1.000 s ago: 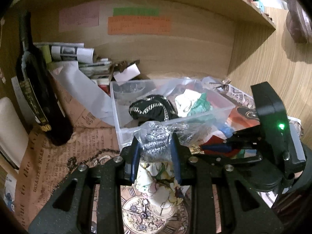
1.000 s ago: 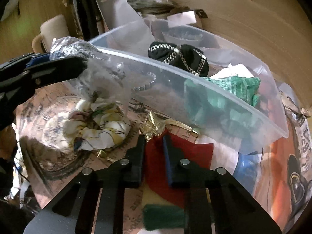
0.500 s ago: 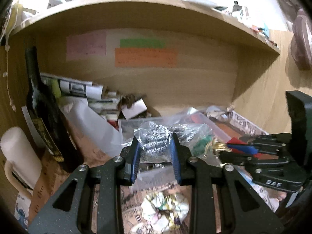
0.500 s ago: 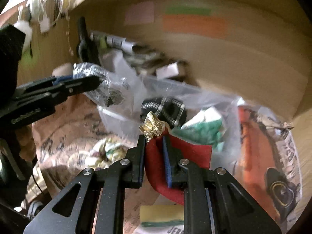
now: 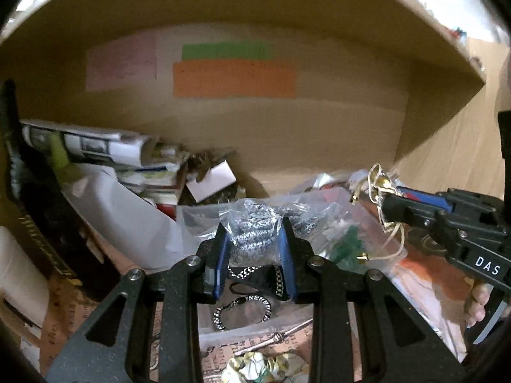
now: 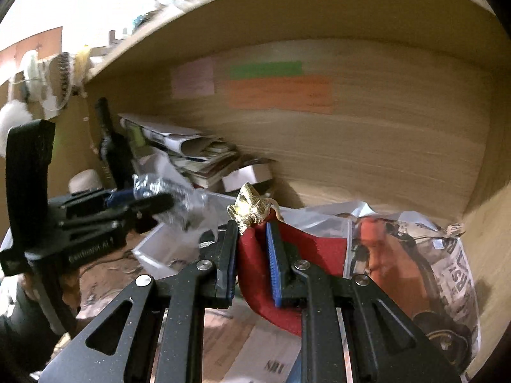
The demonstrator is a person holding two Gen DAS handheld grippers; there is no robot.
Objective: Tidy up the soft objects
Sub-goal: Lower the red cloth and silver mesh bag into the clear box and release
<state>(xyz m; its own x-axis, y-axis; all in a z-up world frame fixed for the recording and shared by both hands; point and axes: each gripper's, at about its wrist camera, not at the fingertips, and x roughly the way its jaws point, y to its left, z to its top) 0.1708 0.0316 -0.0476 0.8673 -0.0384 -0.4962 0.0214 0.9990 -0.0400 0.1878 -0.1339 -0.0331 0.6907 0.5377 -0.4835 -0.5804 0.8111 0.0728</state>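
Observation:
My left gripper (image 5: 254,239) is shut on a clear plastic bag of black-and-white cord (image 5: 255,236) and holds it up over the clear plastic bin (image 5: 255,328). The bin holds a black chain-trimmed item (image 5: 255,276) and green fabric (image 5: 345,245). My right gripper (image 6: 252,242) is shut on a red cloth pouch (image 6: 306,255) with a gold tie (image 6: 250,206), lifted in the air. In the left wrist view the right gripper (image 5: 388,202) is to the right, with the gold cord (image 5: 380,185) dangling from it. In the right wrist view the left gripper (image 6: 159,202) is at the left with its bag (image 6: 169,193).
A dark wine bottle (image 5: 28,191) stands at the left. Rolled papers and magazines (image 5: 105,150) are stacked at the back. A floral scrunchie (image 5: 258,367) lies on the newspaper-print mat in front of the bin. A shelf board (image 5: 255,6) hangs close overhead. A printed plastic bag (image 6: 415,271) lies at the right.
Both grippers have risen and tilted up with their loads. The left gripper's bag has moved forward over the bin. The red pouch has lifted off the surface.

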